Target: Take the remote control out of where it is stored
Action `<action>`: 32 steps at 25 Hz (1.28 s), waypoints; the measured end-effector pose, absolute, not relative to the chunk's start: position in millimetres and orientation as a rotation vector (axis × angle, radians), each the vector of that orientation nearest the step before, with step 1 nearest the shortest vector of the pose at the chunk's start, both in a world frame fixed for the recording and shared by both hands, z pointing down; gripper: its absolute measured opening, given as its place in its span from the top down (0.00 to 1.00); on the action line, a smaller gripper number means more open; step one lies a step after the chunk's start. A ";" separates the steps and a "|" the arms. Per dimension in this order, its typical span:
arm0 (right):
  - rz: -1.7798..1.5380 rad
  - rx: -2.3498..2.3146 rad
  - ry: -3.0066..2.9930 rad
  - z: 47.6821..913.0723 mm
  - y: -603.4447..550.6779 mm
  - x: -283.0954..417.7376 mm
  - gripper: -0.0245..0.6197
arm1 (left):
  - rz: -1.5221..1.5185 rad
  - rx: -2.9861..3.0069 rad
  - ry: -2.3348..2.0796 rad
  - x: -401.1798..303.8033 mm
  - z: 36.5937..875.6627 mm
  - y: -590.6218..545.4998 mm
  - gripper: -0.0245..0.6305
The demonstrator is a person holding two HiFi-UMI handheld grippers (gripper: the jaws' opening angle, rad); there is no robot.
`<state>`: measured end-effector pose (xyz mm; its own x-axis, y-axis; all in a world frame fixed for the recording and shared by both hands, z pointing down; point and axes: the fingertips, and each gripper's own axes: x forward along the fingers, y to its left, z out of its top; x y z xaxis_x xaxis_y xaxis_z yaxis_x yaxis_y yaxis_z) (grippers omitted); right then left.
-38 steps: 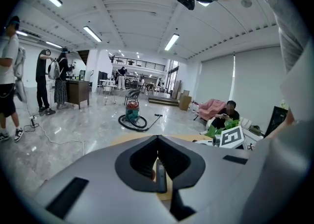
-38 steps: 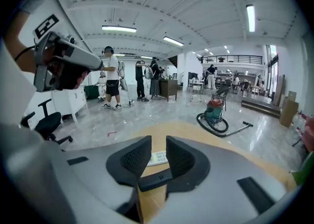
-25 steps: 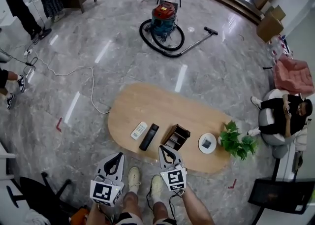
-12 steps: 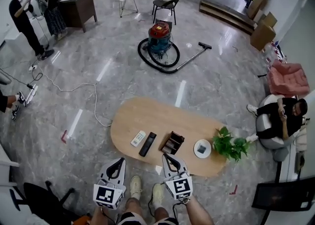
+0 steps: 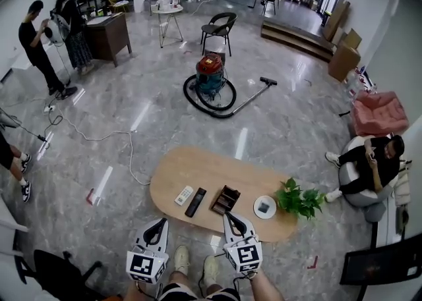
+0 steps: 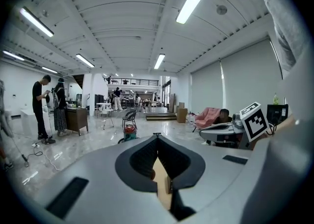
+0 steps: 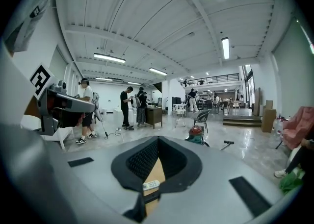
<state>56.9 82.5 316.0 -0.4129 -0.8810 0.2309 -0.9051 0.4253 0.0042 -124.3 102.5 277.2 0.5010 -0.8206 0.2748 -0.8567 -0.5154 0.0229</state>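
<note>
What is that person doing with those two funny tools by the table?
A person stands at the wooden table holding a tool in each hand. The left tool and the right tool are both shut and empty, close to the table's near edge, touching nothing. On the table a white remote and a black remote lie side by side, left of a brown box.
</note>
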 end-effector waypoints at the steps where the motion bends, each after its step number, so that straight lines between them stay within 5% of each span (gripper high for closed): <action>1: 0.173 1.584 -2.478 312.1 86.9 59.1 0.95 | 0.342 2.588 -1.459 -123.3 273.2 106.1 0.95; 32: 0.112 1.593 -2.502 288.2 123.1 78.9 0.95 | 0.301 2.615 -1.487 -105.9 248.4 142.2 0.96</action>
<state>78.9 123.1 288.2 -0.4130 -0.8916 0.1858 -0.9046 0.4252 0.0299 -105.9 142.2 248.4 0.4978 -0.8364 0.2296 -0.8599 -0.5105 0.0048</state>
